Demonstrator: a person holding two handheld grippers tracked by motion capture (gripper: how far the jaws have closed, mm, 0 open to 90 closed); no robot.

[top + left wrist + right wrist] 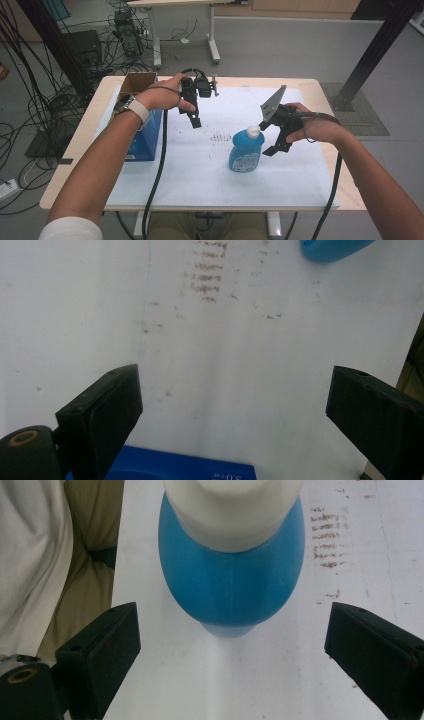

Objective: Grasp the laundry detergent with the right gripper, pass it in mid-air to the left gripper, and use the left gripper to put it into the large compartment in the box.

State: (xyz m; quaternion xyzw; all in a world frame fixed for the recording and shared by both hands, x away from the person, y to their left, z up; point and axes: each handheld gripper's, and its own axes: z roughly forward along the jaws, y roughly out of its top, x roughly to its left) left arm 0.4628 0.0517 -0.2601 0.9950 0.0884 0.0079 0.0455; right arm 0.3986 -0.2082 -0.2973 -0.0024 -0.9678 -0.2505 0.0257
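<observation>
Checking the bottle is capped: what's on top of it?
A white cap sits on the blue bottle. The opening beneath is covered, so unseen.

- On the blue box [185,470], at the bottom edge of the left gripper view, small white print shows upside down; it seems to include "5.0", and the rest is too blurred to read.
- On the blue bottle [246,151], centre of the high view, a label with white and blue print sits on the lower front; the lettering is too small to read.
- On the white sheet [200,165] covering the table, rows of brownish marks lie just left of the bottle; they aren't legible as text.
</observation>
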